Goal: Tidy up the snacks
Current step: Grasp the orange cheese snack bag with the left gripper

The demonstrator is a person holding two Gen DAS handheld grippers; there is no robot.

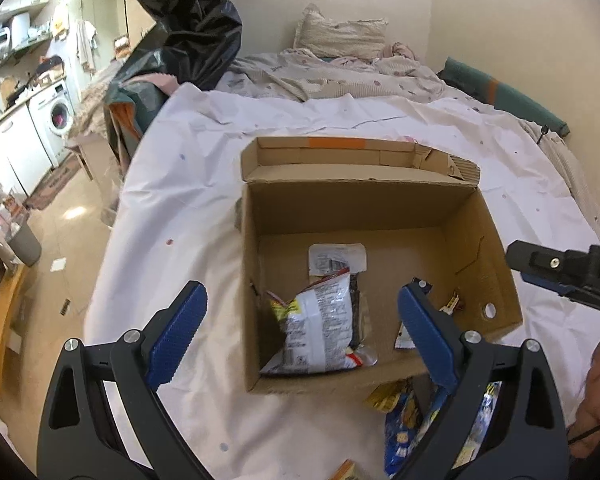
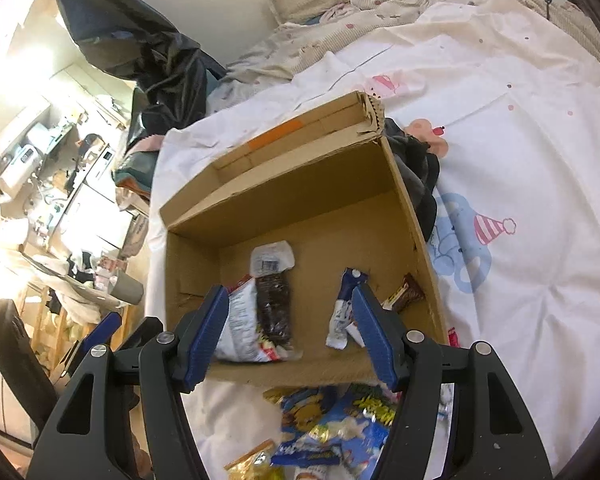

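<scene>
The snack packets (image 2: 332, 432) still to sort lie on the bed (image 2: 520, 320), just beside the cardboard box (image 1: 480, 240). They look light, crinkly and slippery, so pinch a sealed edge, not the puffy middle. Your left tool (image 1: 300, 340) and right tool (image 2: 288, 336) gape, holding nothing.
</scene>
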